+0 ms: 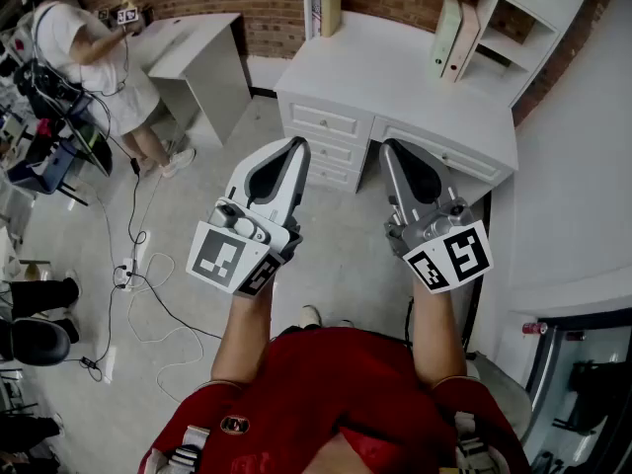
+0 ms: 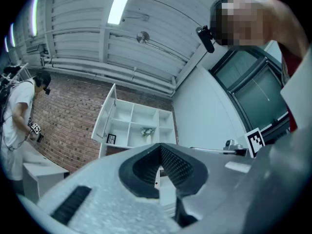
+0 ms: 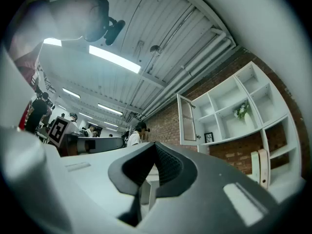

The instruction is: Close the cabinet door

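Note:
The white cabinet door point(image 2: 104, 115) hangs open at the left end of a white shelf unit point(image 2: 146, 126) on the brick wall; the right gripper view shows the same glazed door point(image 3: 187, 118) swung out from the shelves point(image 3: 234, 106). In the head view both grippers are held side by side over the floor, in front of the desk and well short of the cabinet. My left gripper point(image 1: 296, 146) is shut with nothing in it, its tips point(image 2: 159, 152) meeting. My right gripper point(image 1: 393, 149) looks the same, jaws point(image 3: 155, 149) together and empty.
A white desk with drawers point(image 1: 395, 77) stands under the shelves, with binders point(image 1: 454, 38) on it. A smaller table point(image 1: 193, 47) and a person in white point(image 1: 89, 47) are at the far left. Cables point(image 1: 138, 265) trail on the floor; a glass door point(image 1: 583, 383) is at right.

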A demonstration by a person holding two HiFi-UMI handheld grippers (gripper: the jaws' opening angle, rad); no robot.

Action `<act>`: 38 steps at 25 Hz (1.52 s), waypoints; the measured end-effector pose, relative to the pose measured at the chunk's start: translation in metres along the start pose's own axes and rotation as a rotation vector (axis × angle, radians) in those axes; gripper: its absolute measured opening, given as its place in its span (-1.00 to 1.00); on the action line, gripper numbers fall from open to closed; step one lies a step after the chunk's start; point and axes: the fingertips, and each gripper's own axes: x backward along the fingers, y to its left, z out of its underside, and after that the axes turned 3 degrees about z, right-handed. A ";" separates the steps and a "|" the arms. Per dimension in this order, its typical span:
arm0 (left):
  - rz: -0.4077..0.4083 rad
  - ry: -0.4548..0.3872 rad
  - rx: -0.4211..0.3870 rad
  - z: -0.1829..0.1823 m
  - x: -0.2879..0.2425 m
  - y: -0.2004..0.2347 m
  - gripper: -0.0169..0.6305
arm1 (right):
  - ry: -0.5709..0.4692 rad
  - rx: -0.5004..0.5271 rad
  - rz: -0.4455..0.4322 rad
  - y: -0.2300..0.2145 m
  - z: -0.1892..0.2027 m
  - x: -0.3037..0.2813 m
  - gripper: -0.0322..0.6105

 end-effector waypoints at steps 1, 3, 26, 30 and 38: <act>0.001 -0.004 -0.002 -0.001 0.000 0.003 -0.95 | 0.000 0.002 0.001 0.001 0.001 -0.003 -0.86; 0.004 -0.007 -0.006 -0.002 0.000 0.010 -0.95 | 0.000 0.002 0.004 0.001 0.003 -0.009 -0.86; 0.037 -0.001 0.025 0.018 -0.010 0.140 -0.95 | 0.022 -0.032 0.043 -0.003 0.048 -0.112 -0.86; 0.037 0.013 0.033 0.032 -0.034 0.159 -0.95 | 0.024 -0.043 0.037 -0.027 0.061 -0.131 -0.86; 0.025 0.045 -0.014 0.053 -0.106 0.215 -0.95 | -0.020 -0.063 0.000 -0.098 0.078 -0.197 -0.86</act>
